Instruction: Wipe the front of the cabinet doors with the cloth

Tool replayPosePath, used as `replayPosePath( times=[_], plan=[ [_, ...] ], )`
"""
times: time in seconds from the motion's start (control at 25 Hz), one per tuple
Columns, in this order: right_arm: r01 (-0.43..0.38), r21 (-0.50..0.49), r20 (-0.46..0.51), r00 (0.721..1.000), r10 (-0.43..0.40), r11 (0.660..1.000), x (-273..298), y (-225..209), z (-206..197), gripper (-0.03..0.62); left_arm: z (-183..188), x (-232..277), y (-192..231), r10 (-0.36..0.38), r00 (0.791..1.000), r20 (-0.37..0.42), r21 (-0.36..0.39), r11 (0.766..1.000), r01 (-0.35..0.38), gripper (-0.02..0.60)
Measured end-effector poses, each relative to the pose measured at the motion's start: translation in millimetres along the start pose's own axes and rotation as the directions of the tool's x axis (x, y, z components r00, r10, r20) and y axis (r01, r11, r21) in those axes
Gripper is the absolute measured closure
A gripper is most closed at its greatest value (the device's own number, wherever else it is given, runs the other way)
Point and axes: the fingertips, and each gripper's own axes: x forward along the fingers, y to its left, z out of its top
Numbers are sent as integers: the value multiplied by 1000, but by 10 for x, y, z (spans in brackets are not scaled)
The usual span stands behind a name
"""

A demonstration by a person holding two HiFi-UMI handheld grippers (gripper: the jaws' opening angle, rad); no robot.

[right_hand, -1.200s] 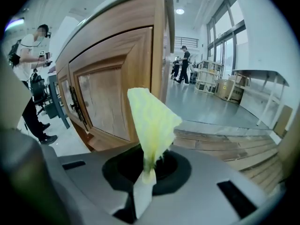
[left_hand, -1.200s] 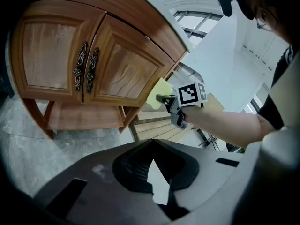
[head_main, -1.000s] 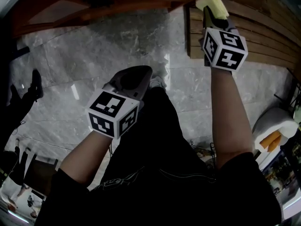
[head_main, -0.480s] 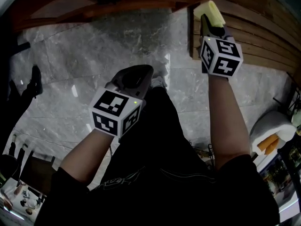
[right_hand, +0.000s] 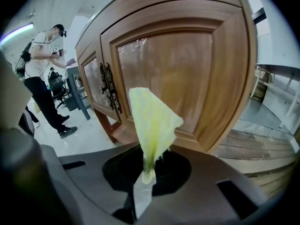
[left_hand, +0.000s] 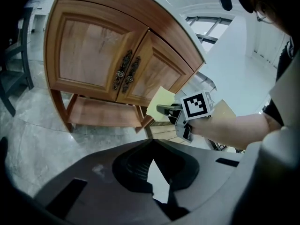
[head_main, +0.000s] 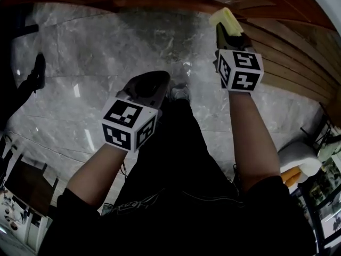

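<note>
A wooden cabinet stands ahead with two panelled doors, the left door [left_hand: 89,50] and the right door [left_hand: 159,74], and dark metal handles [left_hand: 125,71] where they meet. My right gripper [right_hand: 146,172] is shut on a pale yellow cloth [right_hand: 152,121], which sticks up in front of the right door panel [right_hand: 192,69], close to it but apart. The head view shows that cloth [head_main: 226,21] at the top, beyond the right gripper [head_main: 228,36]. My left gripper [head_main: 146,87] hangs lower and further back over the floor, jaws together and empty.
Grey marble floor [head_main: 106,52] lies between me and the cabinet. A low shelf [left_hand: 101,116] sits under the doors. Slatted wooden boards [head_main: 287,63] lie on the right. A dark chair [left_hand: 14,78] stands on the left. A person [right_hand: 42,69] stands in the background.
The right gripper with the cloth has shifted a little left and lower in the head view. The cabinet edge has slid up towards the top of the frame. The left gripper has hardly moved.
</note>
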Motion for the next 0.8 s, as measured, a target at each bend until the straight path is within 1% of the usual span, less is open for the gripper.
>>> replayPosePath(
  times=[0.24,0.48,0.64,0.8],
  plan=[
    [-87,-64,-10,996,87,994,255,546,143,553,-38,-278,353,55,998,42,-62,997,-53,575],
    [-158,-153,-23,987,156,976,497,994,315,553,-106,-527,648,110,991,76,-125,987,-99,575],
    [-181,-175,-28,983,179,968,615,1204,364,553,-184,-643,781,132,988,84,-156,981,-118,575],
    [-184,-178,-33,983,181,967,728,1282,380,553,-227,-736,868,152,984,94,-178,975,-134,575]
  ],
)
